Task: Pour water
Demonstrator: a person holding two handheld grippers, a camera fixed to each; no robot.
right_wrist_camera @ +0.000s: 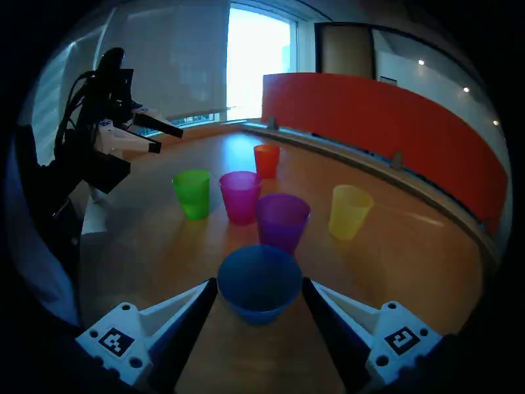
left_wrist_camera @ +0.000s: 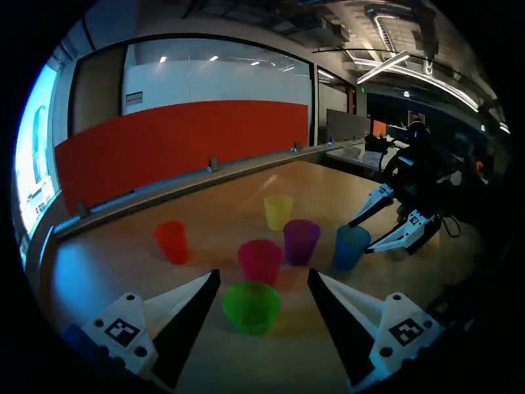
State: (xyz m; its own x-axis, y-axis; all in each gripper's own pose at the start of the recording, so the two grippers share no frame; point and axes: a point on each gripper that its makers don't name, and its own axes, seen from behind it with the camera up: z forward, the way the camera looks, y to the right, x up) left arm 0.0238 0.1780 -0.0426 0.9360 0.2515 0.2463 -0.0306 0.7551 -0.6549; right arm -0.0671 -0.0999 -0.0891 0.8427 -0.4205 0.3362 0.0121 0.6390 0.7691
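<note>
Several coloured plastic cups stand on a wooden table [left_wrist_camera: 216, 203]. A green cup [left_wrist_camera: 251, 306] sits just ahead of my left gripper [left_wrist_camera: 262, 272], which is open, the cup low between its fingers. Behind it are a pink cup [left_wrist_camera: 260, 261], a purple cup [left_wrist_camera: 301, 240], a yellow cup [left_wrist_camera: 278, 211] and a red cup [left_wrist_camera: 172, 241]. My right gripper [right_wrist_camera: 259, 282] is open with a blue cup [right_wrist_camera: 260, 282] between its fingers, their tips close beside its walls. From the left gripper view, the right gripper [left_wrist_camera: 359, 238] flanks the blue cup [left_wrist_camera: 350, 246]. All the cups stand upright.
A low rail [left_wrist_camera: 210, 167] and a red wall panel [left_wrist_camera: 184, 141] run along the table's far edge. In the right gripper view the left gripper [right_wrist_camera: 167, 140] hangs above the table's left side beyond the green cup [right_wrist_camera: 192, 193]. Bare tabletop [right_wrist_camera: 407, 262] lies right of the yellow cup [right_wrist_camera: 349, 211].
</note>
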